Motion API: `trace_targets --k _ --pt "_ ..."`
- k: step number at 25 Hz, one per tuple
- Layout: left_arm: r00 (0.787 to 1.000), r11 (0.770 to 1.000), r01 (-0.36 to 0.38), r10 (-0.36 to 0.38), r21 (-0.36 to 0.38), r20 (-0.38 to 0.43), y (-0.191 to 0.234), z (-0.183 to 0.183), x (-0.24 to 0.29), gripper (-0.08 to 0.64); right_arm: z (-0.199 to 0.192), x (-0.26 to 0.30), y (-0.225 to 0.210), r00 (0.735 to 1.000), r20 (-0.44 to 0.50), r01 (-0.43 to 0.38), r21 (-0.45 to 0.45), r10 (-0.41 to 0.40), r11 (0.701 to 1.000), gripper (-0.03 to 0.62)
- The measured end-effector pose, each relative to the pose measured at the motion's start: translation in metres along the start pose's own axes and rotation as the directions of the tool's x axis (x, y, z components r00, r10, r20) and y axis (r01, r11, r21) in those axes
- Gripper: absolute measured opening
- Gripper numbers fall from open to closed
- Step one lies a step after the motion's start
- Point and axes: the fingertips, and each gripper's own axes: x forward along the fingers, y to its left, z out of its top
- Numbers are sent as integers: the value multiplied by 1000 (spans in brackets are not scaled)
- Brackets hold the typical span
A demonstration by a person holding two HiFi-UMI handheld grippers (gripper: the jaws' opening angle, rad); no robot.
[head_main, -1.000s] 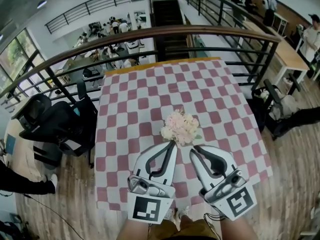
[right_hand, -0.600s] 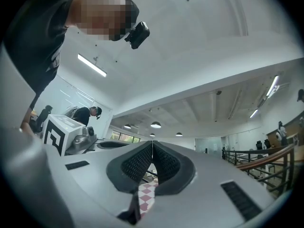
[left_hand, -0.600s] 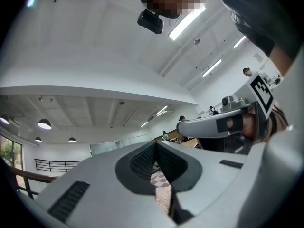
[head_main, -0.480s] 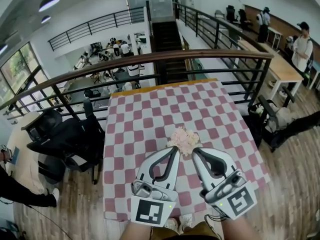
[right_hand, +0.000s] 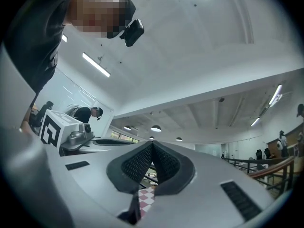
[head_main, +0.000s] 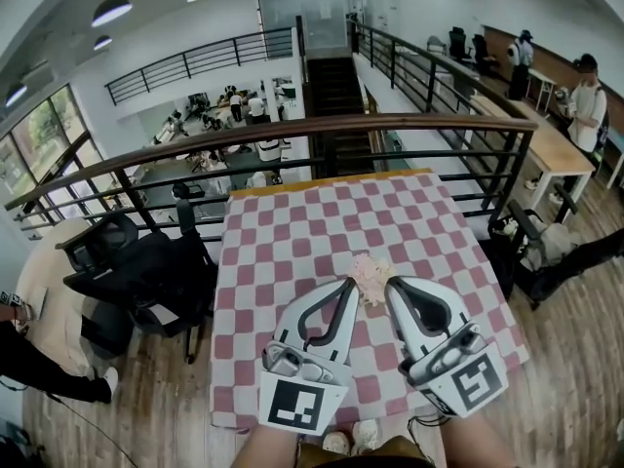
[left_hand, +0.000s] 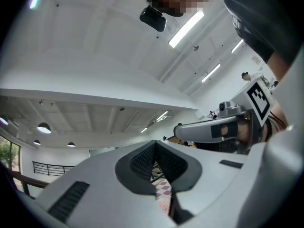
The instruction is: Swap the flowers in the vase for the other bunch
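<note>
To the left of the bunch of flowers (head_main: 371, 279), beyond the tabletop's edge, stands a black office chair (head_main: 132, 266). The flowers, pale pink, lie over the red-and-white checked tabletop (head_main: 292, 232), towards its near side. Just left of the bunch, the left gripper (head_main: 347, 286) points at it; the left gripper view shows the left gripper (left_hand: 154, 148) clenched, its ribbed pads meeting with nothing between them. Just right of the bunch the right gripper (head_main: 391, 284) points the same way, and the right gripper view shows the right gripper (right_hand: 152, 147) clenched and empty too. The bunch sits between the two tips; whether either touches it cannot be told. Behind the flowers, past the tabletop's far edge, runs a curved railing (head_main: 292, 129).
</note>
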Motion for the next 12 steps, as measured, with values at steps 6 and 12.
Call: trace_targets --k 6,12 --pt "1000 1000 -2 2 27 20 12 7 -7 8 3 9 11 1000 -6 -21 -36 21 999 31" --pt "1000 998 -10 9 55 17 17 8 -9 8 10 11 13 1000 4 -16 -54 16 998 31"
